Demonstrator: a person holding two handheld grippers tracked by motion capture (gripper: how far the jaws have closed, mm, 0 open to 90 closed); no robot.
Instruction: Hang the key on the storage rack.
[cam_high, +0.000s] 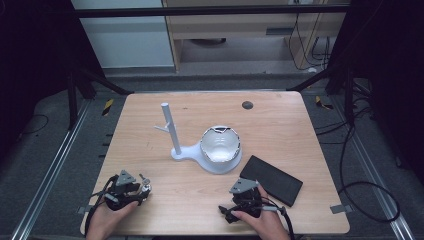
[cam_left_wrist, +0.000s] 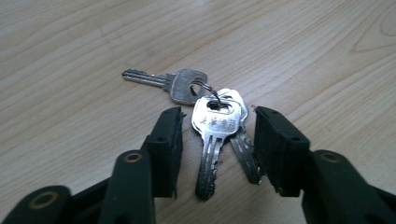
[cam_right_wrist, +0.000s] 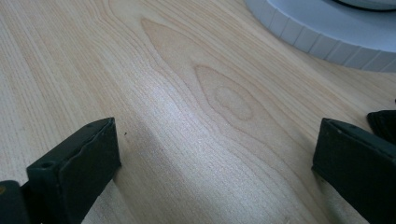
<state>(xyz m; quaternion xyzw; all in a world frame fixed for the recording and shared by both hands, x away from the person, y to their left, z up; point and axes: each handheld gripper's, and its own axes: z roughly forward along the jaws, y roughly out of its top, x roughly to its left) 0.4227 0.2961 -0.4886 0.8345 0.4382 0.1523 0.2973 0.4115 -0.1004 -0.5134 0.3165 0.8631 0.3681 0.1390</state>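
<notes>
A bunch of three silver keys (cam_left_wrist: 217, 120) on a wire ring lies flat on the wooden table (cam_high: 200, 200). My left gripper (cam_left_wrist: 217, 140) is open, low over the table, with its jaws on either side of two of the keys and not pressing them. The third key points away to the left. From above, the keys (cam_high: 145, 189) lie at the tip of the left gripper (cam_high: 139, 191) near the table's front left. My right gripper (cam_high: 243, 192) rests near the front edge, and in its own view the right gripper (cam_right_wrist: 219, 158) is wide open over bare wood.
A white stand (cam_high: 172, 131) with an upright post and a side peg rises mid-table. Its round base (cam_high: 222, 166) carries a white bowl (cam_high: 220, 145). A flat black slab (cam_high: 272, 180) lies right of the right gripper. A small dark disc (cam_high: 247, 105) sits at the back.
</notes>
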